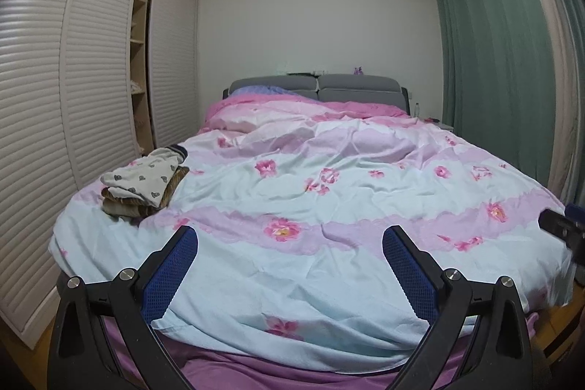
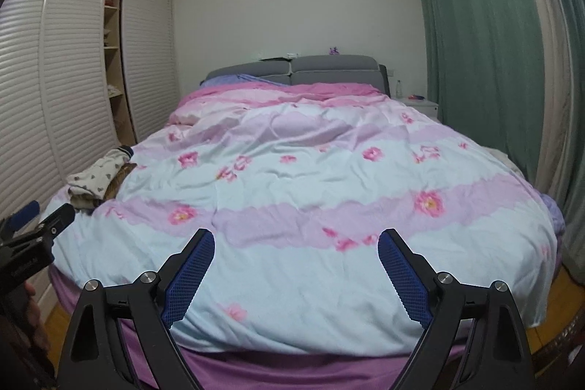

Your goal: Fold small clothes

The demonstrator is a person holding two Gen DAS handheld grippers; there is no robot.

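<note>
A small stack of folded clothes (image 1: pixel 144 183) lies at the left side of the bed, a white heart-print piece on top of brown pieces; it also shows in the right wrist view (image 2: pixel 98 181). My left gripper (image 1: pixel 290 236) is open and empty, held above the bed's foot end, right of the stack. My right gripper (image 2: pixel 296 240) is open and empty, also above the foot end. The left gripper's tip shows at the left edge of the right wrist view (image 2: pixel 55 218), and the right gripper's tip shows at the right edge of the left wrist view (image 1: pixel 559 225).
A floral duvet in pale blue and pink (image 1: pixel 329 207) covers the bed (image 2: pixel 329 366). A louvred white wardrobe (image 1: pixel 73 79) stands on the left. Green curtains (image 1: pixel 493 42) hang on the right. A grey headboard (image 1: pixel 318 84) and a nightstand (image 2: pixel 420 105) are at the far end.
</note>
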